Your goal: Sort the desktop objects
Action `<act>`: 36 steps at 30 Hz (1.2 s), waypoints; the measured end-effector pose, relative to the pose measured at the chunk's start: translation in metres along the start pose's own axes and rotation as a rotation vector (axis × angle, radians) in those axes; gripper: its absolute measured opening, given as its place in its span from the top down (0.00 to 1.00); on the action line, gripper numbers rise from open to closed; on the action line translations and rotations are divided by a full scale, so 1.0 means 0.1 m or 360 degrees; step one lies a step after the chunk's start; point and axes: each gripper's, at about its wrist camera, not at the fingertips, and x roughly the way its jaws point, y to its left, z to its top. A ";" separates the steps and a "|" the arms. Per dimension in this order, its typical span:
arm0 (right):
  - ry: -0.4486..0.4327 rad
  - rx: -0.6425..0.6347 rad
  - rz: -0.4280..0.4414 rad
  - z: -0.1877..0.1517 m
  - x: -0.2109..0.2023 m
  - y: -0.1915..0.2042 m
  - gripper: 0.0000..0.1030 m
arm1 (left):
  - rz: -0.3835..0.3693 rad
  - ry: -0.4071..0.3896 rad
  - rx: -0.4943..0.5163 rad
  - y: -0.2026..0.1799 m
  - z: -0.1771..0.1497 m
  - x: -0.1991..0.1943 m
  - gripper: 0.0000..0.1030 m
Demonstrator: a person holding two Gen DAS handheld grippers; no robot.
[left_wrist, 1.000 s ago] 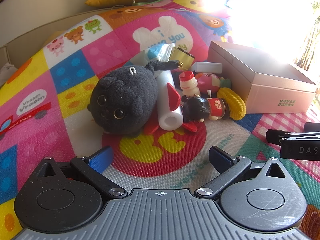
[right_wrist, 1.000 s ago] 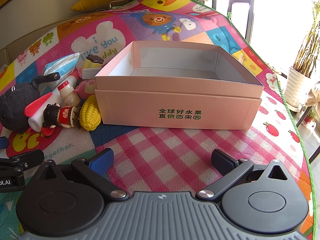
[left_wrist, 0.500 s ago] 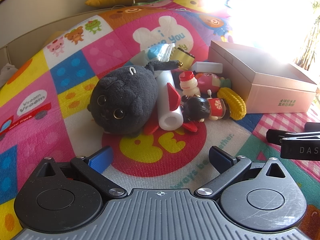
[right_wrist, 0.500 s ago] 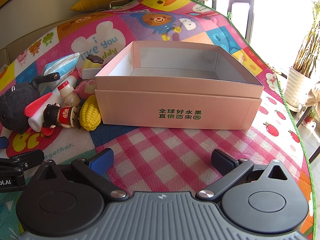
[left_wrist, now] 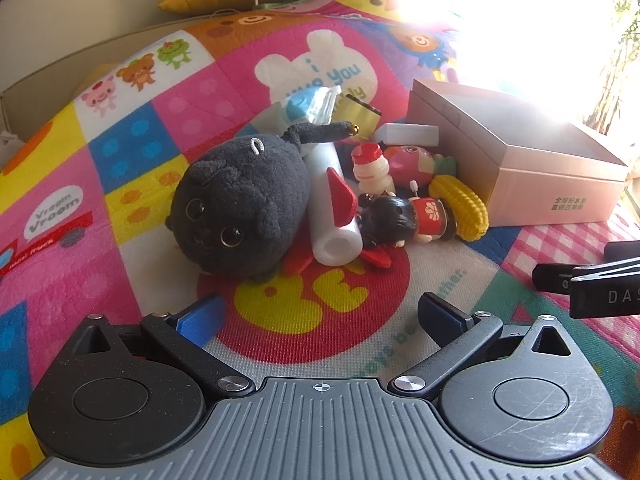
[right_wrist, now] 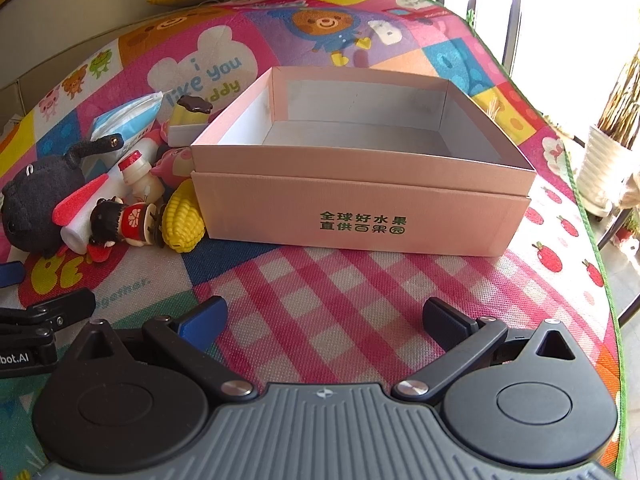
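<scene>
The left gripper (left_wrist: 320,312) hangs spread wide and empty above the red circle of the play mat (left_wrist: 132,152). Just ahead lies the black cat plush (left_wrist: 240,204), touching a white foam tube (left_wrist: 330,208); beside that lie a doll figurine (left_wrist: 404,218) and a toy corn cob (left_wrist: 460,208). The right gripper (right_wrist: 324,318), likewise released and empty, faces the open pink box (right_wrist: 360,216), with the corn cob touching the box's left corner.

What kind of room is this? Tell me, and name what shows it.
Probably a home play area or living room: a colourful children's play mat covers the surface, toys like a black plush cat lie on it, and a potted plant stands by a bright window.
</scene>
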 end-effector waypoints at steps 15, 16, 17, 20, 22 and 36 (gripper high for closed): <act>-0.0459 -0.0912 -0.0041 -0.08 -0.50 1.01 0.59 | -0.0078 -0.0208 -0.0139 0.57 0.22 -0.43 0.00; -0.0466 -0.0966 -0.0079 -0.08 -0.45 1.12 0.65 | -0.0087 -0.0213 -0.0152 0.60 0.24 -0.43 0.00; -0.0463 -0.1009 -0.0132 -0.08 -0.37 1.21 0.66 | -0.0105 -0.0210 -0.0168 0.62 0.24 -0.43 0.00; -0.0403 -0.1017 -0.0231 -0.05 -0.16 1.32 0.66 | -0.0156 -0.0225 -0.0176 0.64 0.19 -0.45 0.00; -0.0381 -0.0992 -0.0206 -0.05 -0.09 1.33 0.71 | -0.0181 -0.0232 -0.0179 0.63 0.17 -0.47 0.00; -0.0301 -0.0604 -0.0060 -0.52 -1.10 0.13 0.74 | -0.0305 -0.0301 0.0262 -0.41 0.19 -0.39 0.01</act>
